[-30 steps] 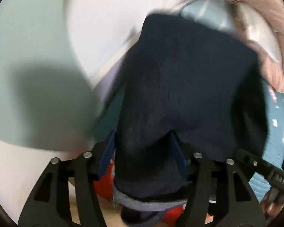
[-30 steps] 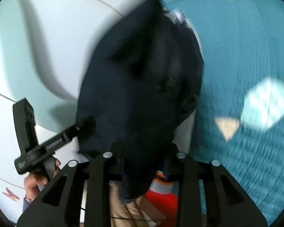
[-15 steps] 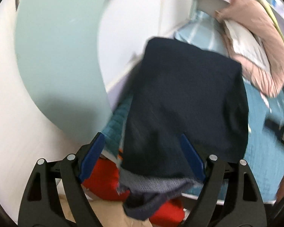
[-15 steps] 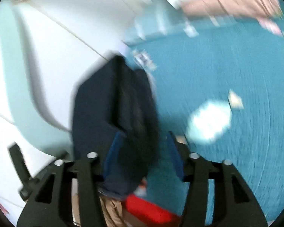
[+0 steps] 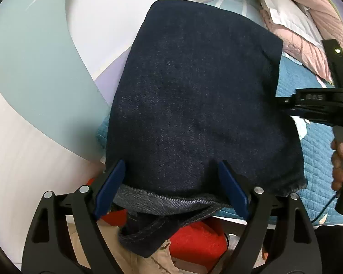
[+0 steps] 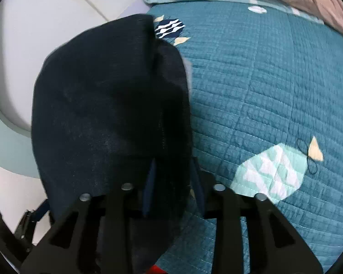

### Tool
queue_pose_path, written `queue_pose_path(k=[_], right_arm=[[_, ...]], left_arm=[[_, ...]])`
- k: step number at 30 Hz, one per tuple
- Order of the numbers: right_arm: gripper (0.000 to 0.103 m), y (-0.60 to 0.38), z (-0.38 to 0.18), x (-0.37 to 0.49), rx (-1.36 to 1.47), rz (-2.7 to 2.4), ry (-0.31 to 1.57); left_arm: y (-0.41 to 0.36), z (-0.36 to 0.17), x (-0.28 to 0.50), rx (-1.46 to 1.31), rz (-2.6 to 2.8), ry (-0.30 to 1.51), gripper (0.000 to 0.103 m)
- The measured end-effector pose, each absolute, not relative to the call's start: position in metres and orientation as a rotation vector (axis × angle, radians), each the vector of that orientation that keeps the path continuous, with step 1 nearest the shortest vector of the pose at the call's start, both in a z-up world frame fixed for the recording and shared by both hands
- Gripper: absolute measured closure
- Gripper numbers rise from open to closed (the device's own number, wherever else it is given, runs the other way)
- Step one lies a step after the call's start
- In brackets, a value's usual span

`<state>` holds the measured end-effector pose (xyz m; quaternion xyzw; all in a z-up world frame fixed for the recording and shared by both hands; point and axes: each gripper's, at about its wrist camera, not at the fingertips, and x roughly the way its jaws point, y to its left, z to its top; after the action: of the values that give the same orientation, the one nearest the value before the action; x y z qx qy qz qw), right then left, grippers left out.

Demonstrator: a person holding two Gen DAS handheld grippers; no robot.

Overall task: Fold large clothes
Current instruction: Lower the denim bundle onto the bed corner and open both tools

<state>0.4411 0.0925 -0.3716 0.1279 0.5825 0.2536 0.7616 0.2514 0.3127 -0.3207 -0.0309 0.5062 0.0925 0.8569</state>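
Observation:
A dark navy denim garment, folded into a thick pad, lies at the left edge of the teal quilted bed. My left gripper is open, its blue fingers spread wide on either side of the near hem, which hangs over the bed edge. My right gripper is shut on the garment's right edge, with denim between the blue pads; it also shows in the left wrist view, held by a hand.
White and pale green wall panels stand close on the left. Pink bedding and a white pillow lie at the bed's head. A red object sits on the floor below the bed edge. Teal quilt spreads to the right.
The garment has come down from hanging in the air onto the bed's left edge. My left gripper has opened and let go of the hem. The right gripper still grips the cloth.

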Motion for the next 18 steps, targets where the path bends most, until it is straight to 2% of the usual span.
queue_pose_path(k=[8,9,11,15,18], right_arm=[[0.07,0.053,-0.304,0.398,0.252,0.657,1.084],[0.068,0.048,-0.294,0.39,0.242,0.668,1.068],[0.056,0.036,-0.27,0.369,0.218,0.686,1.024],[0.048,0.025,-0.226,0.326,0.153,0.681,0.942],[0.037,0.015,-0.197,0.289,0.079,0.649,0.874]], left_arm=[[0.288,-0.278,0.231,-0.056,0.201,0.951,0.019],[0.282,-0.269,0.226,-0.048,0.199,0.931,0.018],[0.267,-0.247,0.214,-0.038,0.193,0.884,0.014],[0.237,-0.21,0.193,-0.017,0.184,0.803,0.013],[0.213,-0.185,0.173,0.008,0.186,0.744,0.013]])
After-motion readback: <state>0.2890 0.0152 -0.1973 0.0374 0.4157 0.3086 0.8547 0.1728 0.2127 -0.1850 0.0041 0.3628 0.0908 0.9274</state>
